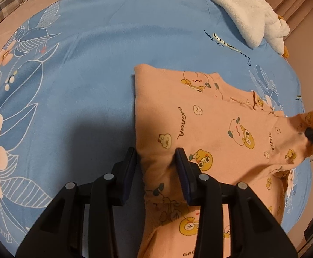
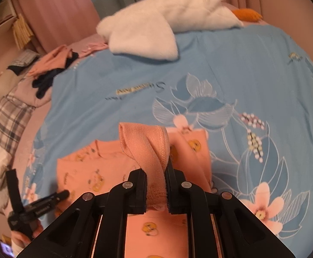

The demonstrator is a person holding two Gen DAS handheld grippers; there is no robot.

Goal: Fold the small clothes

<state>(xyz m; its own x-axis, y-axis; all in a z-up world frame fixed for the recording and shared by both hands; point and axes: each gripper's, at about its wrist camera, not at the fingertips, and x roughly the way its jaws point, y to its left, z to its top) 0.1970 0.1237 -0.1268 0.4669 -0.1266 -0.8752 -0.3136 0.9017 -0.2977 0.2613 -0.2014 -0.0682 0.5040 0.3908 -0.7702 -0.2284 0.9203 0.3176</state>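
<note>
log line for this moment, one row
step: folding | left gripper: shut on pink garment | right gripper: shut on its hem, lifted | surface: blue bedspread

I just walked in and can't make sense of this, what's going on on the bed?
A person is folding a small peach garment on a blue floral bedspread, using a gripper in each hand. The left gripper pinches a bunched edge of the cloth. The right gripper is clamped on a lifted hem or cuff at the other end. The garment lies partly flat, partly folded. A white plush toy lies further back on the bed.
</note>
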